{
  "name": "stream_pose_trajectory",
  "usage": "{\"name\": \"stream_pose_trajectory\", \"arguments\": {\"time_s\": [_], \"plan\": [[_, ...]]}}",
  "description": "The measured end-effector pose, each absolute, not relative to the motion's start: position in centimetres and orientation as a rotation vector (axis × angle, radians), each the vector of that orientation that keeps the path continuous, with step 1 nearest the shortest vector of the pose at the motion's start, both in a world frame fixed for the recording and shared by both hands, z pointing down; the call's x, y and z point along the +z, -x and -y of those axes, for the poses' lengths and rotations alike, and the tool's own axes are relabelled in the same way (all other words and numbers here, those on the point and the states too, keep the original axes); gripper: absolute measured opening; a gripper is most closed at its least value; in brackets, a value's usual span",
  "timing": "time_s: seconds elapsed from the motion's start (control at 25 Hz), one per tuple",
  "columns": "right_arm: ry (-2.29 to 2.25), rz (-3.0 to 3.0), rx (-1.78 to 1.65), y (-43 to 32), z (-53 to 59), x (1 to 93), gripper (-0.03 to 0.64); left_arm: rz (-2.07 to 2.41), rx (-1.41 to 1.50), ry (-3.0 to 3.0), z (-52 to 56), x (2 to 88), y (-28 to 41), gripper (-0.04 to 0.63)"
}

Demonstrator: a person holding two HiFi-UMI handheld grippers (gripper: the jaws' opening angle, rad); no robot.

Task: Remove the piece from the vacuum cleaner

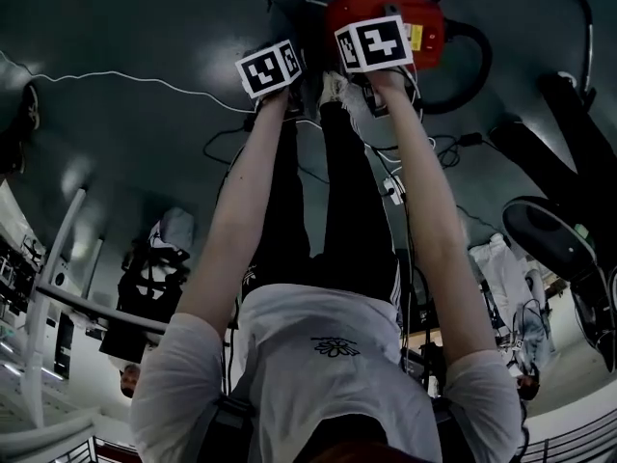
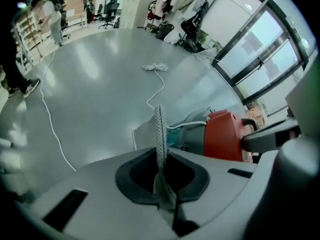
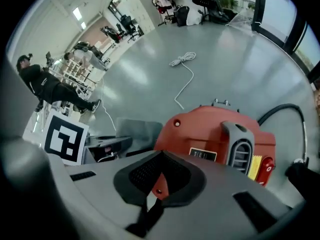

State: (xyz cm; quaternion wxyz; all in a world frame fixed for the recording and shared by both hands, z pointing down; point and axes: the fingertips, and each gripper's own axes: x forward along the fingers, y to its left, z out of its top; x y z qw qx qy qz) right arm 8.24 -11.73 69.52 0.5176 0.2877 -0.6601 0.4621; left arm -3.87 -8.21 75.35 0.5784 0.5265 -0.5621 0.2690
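Two claws, both pinched shut on nothing: left gripper [image 2: 159, 136] and right gripper [image 3: 158, 174] hang over the shiny grey floor [image 2: 100, 84]. The red plastic vacuum cleaner [image 3: 200, 131] sits just ahead of the right one. Looks like approach stage to me; the next move needs a claw opened and brought onto the vacuum.

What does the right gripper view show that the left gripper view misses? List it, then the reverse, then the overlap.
Only the right gripper view shows the vacuum's black hose, its grey vented handle and a marker cube. Only the left gripper view shows the grey section beside the vacuum's red body. Both show the red vacuum cleaner and the coiled white cable on the floor.
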Motion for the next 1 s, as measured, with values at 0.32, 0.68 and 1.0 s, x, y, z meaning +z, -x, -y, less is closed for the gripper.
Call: {"name": "stream_pose_trajectory", "arguments": {"time_s": [0.32, 0.68, 1.0], "plan": [[-0.764, 1.507, 1.003, -8.7, 11.8, 70.3, 0.012, 1.248, 0.744, -1.507, 6.3, 76.8, 3.1, 0.018], [-0.765, 1.479, 1.030, -8.4, 11.8, 70.4, 0.012, 1.301, 0.690, -1.533, 5.2, 76.5, 4.1, 0.017], [-0.812, 1.464, 0.978, -8.4, 11.9, 70.1, 0.012, 1.284, 0.676, -1.630, 4.6, 75.7, 5.0, 0.018]]}}
